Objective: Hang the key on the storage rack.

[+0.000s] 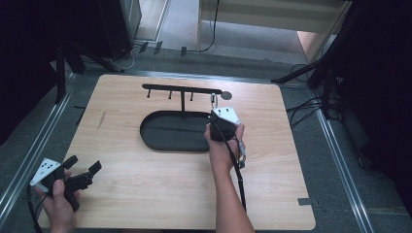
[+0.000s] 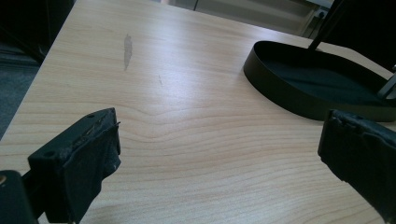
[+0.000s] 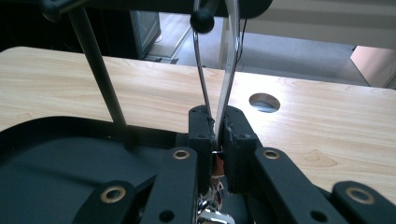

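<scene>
So the table [image 1: 145,189] is light wood grain with a greyish smudge on it. Sitting on that, the oval tray [image 1: 160,141] and its hook rack [image 1: 182,90] are matte black. The metal loop [image 3: 219,70] is shiny silver, and both tongs [image 3: 215,135] [image 2: 219,154] are black.

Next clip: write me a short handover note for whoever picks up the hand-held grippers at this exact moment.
Right hand-held gripper: shut on a metal ring, whose loop is around a knobbed peg of the black stand's crossbar.
Left hand-held gripper: open, holding nothing, near the table's front left corner.
The stand rises from an oval black tray.
Done: ring looped around the peg.
Left: probably release it and withdraw; cannot tell whether it already hangs freely.
</scene>
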The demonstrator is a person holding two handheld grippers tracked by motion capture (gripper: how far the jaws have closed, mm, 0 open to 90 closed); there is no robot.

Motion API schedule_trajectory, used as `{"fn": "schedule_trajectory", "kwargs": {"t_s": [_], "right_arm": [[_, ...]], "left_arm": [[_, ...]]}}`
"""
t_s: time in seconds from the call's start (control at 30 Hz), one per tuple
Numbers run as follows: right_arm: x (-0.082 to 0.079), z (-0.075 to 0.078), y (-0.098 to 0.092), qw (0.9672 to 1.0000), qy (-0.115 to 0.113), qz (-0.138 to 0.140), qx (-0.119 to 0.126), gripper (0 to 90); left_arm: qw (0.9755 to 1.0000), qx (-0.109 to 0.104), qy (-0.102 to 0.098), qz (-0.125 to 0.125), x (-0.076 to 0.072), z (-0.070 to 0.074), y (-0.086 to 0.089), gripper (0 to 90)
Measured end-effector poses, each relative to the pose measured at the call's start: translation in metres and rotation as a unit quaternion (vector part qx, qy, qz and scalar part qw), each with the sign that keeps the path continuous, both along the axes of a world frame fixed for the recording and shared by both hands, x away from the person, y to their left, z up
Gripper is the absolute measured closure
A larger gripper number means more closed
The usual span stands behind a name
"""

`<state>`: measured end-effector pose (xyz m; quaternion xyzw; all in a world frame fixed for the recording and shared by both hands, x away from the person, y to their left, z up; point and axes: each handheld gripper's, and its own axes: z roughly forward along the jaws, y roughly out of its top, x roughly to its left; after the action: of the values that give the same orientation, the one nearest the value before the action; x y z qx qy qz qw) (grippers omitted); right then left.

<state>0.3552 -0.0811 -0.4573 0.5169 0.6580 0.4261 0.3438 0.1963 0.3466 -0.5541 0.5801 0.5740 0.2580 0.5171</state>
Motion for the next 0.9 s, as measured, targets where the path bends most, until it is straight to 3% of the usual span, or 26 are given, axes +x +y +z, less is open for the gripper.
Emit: {"fn": "schedule_trajectory", "kwargs": {"t_s": [0.33,0.43,0.77,0.9], "right_arm": [[0.006,-0.005,-0.002,0.9999,0.005,0.012,0.000,83.0],[0.006,-0.005,-0.004,0.9999,0.008,0.014,-0.001,79.0],[0.004,-0.005,-0.014,0.9994,0.006,0.027,0.019,50.4],[0.001,-0.004,-0.020,0.9993,0.009,0.028,0.023,43.1]], "left_arm": [[1.0000,0.000,0.000,0.000,0.000,0.000,0.000,0.0],[1.0000,0.000,-0.001,0.000,0.000,0.000,0.000,0.0],[1.0000,0.001,-0.002,-0.001,0.000,0.000,0.000,0.0],[1.0000,0.001,-0.001,-0.001,0.000,0.000,0.000,0.0]]}}
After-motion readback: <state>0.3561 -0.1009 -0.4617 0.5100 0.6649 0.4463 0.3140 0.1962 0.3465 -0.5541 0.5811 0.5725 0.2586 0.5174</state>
